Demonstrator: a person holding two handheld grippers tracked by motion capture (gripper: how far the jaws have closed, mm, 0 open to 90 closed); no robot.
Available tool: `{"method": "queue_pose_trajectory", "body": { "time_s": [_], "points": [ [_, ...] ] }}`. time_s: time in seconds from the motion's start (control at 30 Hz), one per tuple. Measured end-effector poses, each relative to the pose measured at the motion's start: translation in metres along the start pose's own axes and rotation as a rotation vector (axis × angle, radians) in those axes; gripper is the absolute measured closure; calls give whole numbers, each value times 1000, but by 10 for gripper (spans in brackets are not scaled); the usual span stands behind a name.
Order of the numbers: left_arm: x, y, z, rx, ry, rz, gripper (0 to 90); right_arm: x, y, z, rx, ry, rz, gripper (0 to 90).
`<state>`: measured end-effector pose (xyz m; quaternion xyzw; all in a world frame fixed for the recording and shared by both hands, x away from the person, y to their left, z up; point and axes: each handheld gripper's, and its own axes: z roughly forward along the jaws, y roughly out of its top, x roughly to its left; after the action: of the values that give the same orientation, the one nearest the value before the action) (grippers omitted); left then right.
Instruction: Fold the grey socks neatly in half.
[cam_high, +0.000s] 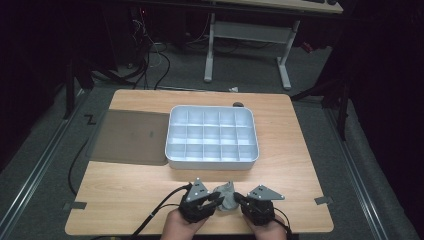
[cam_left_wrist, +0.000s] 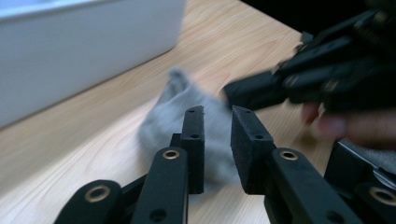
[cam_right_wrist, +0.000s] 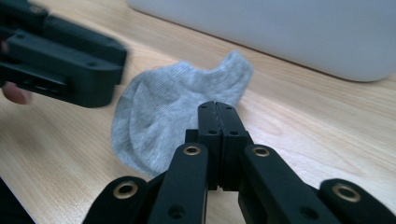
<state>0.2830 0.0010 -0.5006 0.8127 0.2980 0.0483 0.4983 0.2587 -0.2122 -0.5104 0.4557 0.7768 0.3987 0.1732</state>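
Near the front edge of the counter (cam_high: 130, 187) lies a crumpled grey sock (cam_high: 227, 196), just short of the white divided tray (cam_high: 172, 150). Both hands come in low from the bottom edge, angled inward toward each other. Left gripper (cam_left_wrist: 217, 122) — fingers narrowly parted — reaches over the sock; right gripper (cam_right_wrist: 218, 112) has fingers pressed together (nothing visibly between them) at the sock's edge.

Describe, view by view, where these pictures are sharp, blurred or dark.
High view: the table and white divided tray are evenly lit, the room around them nearly black. Left gripper view: its own jaws are crisp, while the grey sock and the right gripper are smeared. Right gripper view: the sock's knit is sharp, the left gripper soft, the tray wall slightly out of focus.
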Motion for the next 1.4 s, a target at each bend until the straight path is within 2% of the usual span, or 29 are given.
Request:
{"method": "queue_pose_trajectory", "body": {
  "time_s": [0.07,0.17,0.27,0.33,0.4,0.47,0.53,0.63,0.77,0.9,0.97,1.1,1.2,1.27,1.4],
  "points": [
    [-4,3,12,33,19,16,793,2,-1,3,8,2,-7,900],
    [-2,-4,21,80,75,26,844,3,-3,8,23,6,-5,900],
    [5,-14,15,85,105,16,852,4,-4,12,39,13,-8,900],
    [7,-18,13,93,117,20,865,6,-7,16,59,11,-24,900],
    [10,-22,12,104,125,28,879,8,-8,17,52,6,-39,900],
    [15,-25,11,103,116,18,900,9,-7,18,58,1,-43,900],
    [16,-25,10,102,116,14,900,9,-5,17,62,14,-26,879],
    [18,-26,10,105,107,15,900,13,1,13,14,10,-32,842],
    [21,-26,10,107,84,13,900,17,7,22,25,28,-30,791],
    [24,-26,9,107,63,21,900,19,12,29,8,17,-46,710],
    [24,-26,9,106,59,22,900,16,17,32,-5,9,-37,691],
    [25,-27,9,103,55,25,900,12,27,36,-16,-3,-49,757],
    [25,-27,8,101,57,26,900,8,28,45,35,-7,-45,802],
    [25,-28,7,103,63,42,900,5,26,51,58,13,-20,803],
    [25,-28,4,89,86,39,884,-3,22,54,58,51,11,813]
  ]
}}
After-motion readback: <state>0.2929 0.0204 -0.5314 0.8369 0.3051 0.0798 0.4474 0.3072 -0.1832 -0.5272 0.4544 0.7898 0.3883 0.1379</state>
